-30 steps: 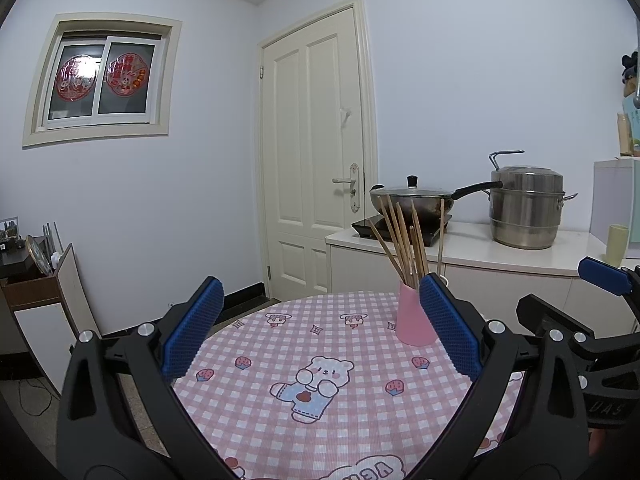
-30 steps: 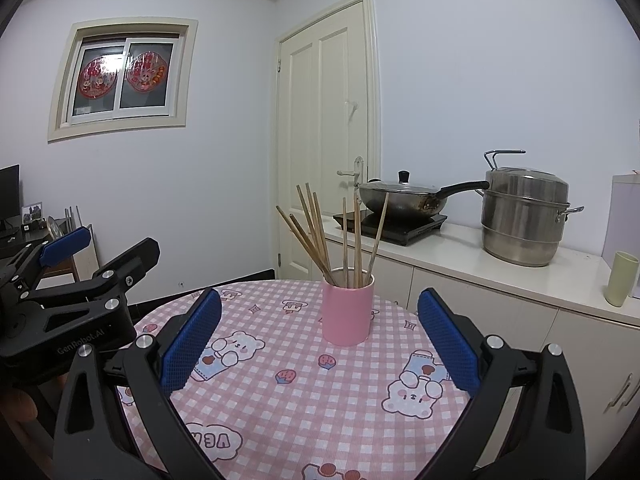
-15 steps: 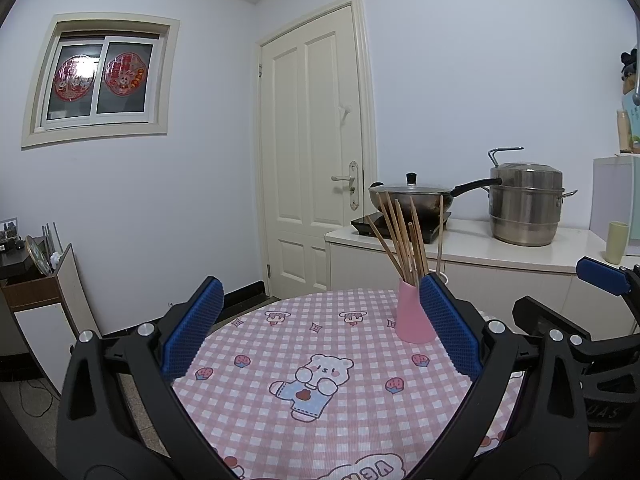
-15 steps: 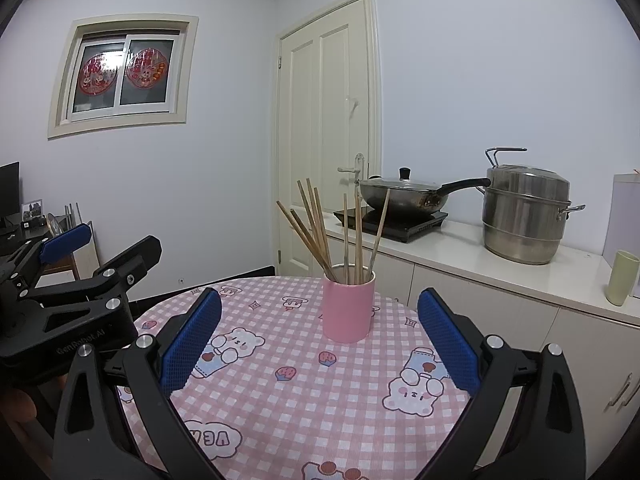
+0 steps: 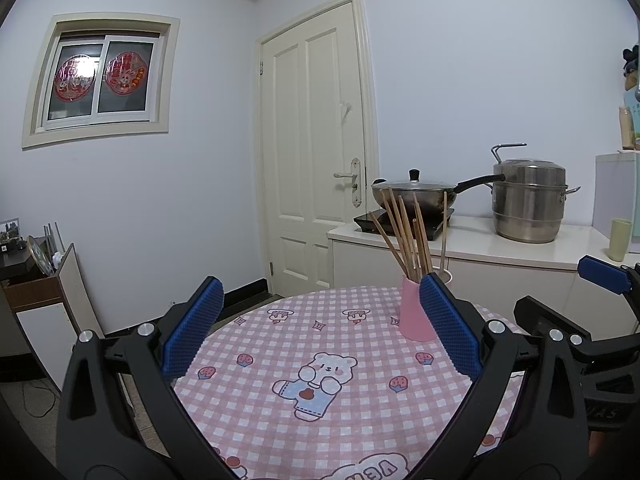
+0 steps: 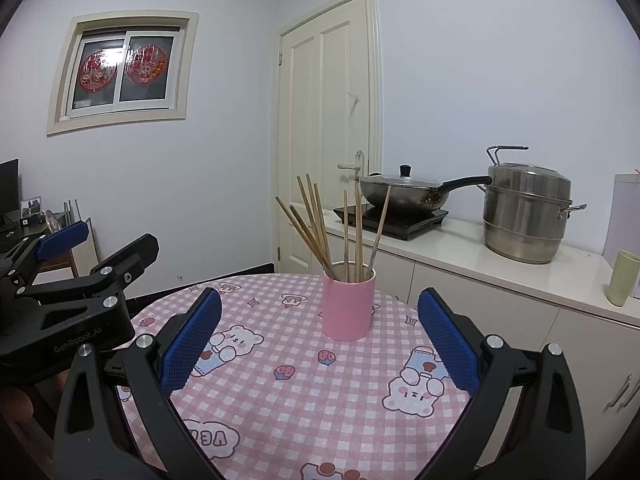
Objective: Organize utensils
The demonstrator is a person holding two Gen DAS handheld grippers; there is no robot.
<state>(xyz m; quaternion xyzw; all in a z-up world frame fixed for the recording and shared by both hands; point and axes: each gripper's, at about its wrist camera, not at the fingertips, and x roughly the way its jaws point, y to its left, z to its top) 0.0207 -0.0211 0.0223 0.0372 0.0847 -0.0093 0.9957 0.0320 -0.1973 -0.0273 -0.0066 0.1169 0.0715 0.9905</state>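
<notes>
A pink cup [image 6: 348, 306] stands upright on the round table [image 6: 300, 400], holding several wooden chopsticks [image 6: 320, 232] that fan out of its top. In the left wrist view the same cup [image 5: 414, 314] sits far right, partly behind one blue pad. My right gripper [image 6: 320, 340] is open, held back from the cup with nothing between its fingers. My left gripper [image 5: 320, 336] is open too, empty, over the table's near side. Each gripper shows at the edge of the other's view.
The table wears a pink checked cloth with bear prints [image 5: 316, 384]. Behind it a white counter [image 6: 500, 264] carries a lidded wok [image 6: 404, 194] on a hob, a steel steamer pot [image 6: 524, 216] and a green cup [image 6: 620, 278]. A closed door [image 5: 316, 160] stands beyond.
Both views have tilted up very slightly, so the table and cup sit a little lower in frame. Both grippers stay open and empty.
</notes>
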